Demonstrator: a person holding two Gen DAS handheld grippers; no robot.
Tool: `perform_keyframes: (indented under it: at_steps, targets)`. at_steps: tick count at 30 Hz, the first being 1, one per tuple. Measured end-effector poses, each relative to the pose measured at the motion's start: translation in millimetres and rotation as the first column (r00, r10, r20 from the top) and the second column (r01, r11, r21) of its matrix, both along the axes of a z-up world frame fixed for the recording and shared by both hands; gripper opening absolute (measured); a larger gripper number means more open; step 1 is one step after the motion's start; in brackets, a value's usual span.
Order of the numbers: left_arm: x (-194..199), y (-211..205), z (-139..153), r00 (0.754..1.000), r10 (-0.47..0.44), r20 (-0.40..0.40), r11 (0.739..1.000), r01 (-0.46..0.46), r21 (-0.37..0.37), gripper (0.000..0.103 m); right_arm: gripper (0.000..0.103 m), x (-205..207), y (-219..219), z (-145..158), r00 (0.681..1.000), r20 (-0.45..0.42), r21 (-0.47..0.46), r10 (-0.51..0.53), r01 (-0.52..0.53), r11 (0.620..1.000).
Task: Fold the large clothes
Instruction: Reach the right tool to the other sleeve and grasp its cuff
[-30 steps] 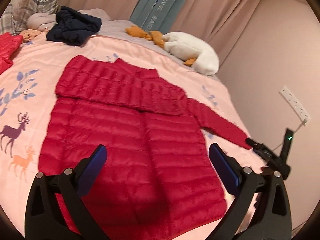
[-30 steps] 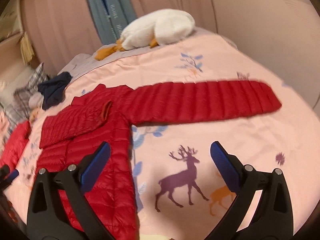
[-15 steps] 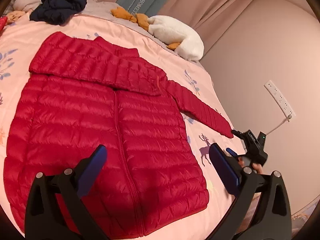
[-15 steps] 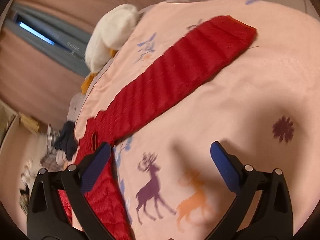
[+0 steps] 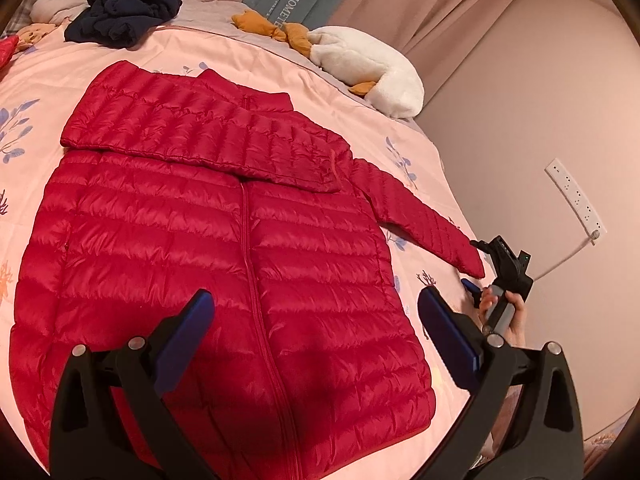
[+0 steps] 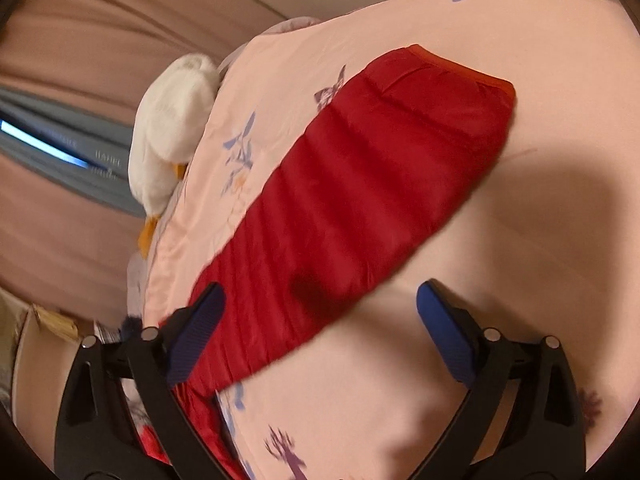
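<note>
A red quilted puffer jacket (image 5: 224, 248) lies flat, front up, on the pink bedspread (image 5: 360, 120). One sleeve is folded across its chest; the other sleeve (image 5: 416, 216) stretches out to the right. My left gripper (image 5: 316, 320) is open and empty, held above the jacket's lower half. My right gripper (image 6: 320, 312) is open and empty, close above the outstretched sleeve (image 6: 360, 192), near its cuff (image 6: 464, 68). It also shows in the left wrist view (image 5: 476, 264), by the sleeve's end.
A white plush duck (image 5: 368, 68) lies at the bed's far right corner, seen too in the right wrist view (image 6: 172, 120). A dark navy garment (image 5: 124, 16) and pillows lie at the head. A wall with a power strip (image 5: 576, 196) runs along the right side.
The right gripper has come down closer to the outstretched sleeve, which now fills its view. The left gripper has shifted slightly over the jacket. The jacket has not moved.
</note>
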State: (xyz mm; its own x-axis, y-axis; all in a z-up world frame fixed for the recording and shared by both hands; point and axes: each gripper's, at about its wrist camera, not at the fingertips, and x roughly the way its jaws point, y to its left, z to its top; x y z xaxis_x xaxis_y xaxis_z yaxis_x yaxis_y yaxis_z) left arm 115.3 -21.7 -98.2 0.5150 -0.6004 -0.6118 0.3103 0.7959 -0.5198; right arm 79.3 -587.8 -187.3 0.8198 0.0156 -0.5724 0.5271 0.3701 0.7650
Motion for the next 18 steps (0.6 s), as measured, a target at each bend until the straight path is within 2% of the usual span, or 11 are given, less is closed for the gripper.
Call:
perform_keyframes:
  at_steps: [1, 4, 6, 7, 9, 12, 15, 18]
  targets:
    - [1, -1, 0, 1.000, 0.000, 0.000, 1.000, 0.000, 0.001, 0.102, 0.093, 2, -3, -1, 1.000, 0.008, 0.008, -0.013, 0.013, 1.000]
    - [3, -2, -1, 1.000, 0.001, 0.000, 1.000, -0.001, 0.008, 0.102, 0.079, 4, -11, -5, 0.998, 0.008, 0.032, -0.069, 0.069, 0.997]
    - [6, -4, -1, 1.000, 0.003, -0.001, 1.000, -0.003, 0.010, 0.102, 0.063, 4, -15, -9, 0.994, 0.000, 0.050, -0.108, 0.108, 0.993]
    - [6, -4, -2, 1.000, 0.004, -0.002, 1.000, -0.004, 0.011, 0.102, 0.058, 3, -17, -10, 0.993, -0.005, 0.056, -0.121, 0.121, 0.991]
    - [8, -4, -2, 1.000, 0.005, -0.005, 1.000, -0.005, 0.009, 0.102, 0.037, 2, -21, -14, 0.989, -0.023, 0.066, -0.145, 0.146, 0.987]
    - [10, -3, -3, 1.000, 0.007, -0.009, 1.000, -0.007, 0.006, 0.102, 0.019, -1, -24, -20, 0.987, -0.035, 0.071, -0.158, 0.160, 0.985]
    - [12, 0, -5, 1.000, 0.021, -0.022, 1.000, -0.021, 0.016, 0.102, 0.011, -3, -24, -19, 0.987, -0.042, 0.049, -0.156, 0.158, 0.986]
    - [13, 5, -6, 0.999, 0.041, -0.033, 0.999, -0.040, 0.027, 0.102, 0.006, -2, -16, -5, 0.988, -0.046, -0.037, -0.145, 0.143, 0.989]
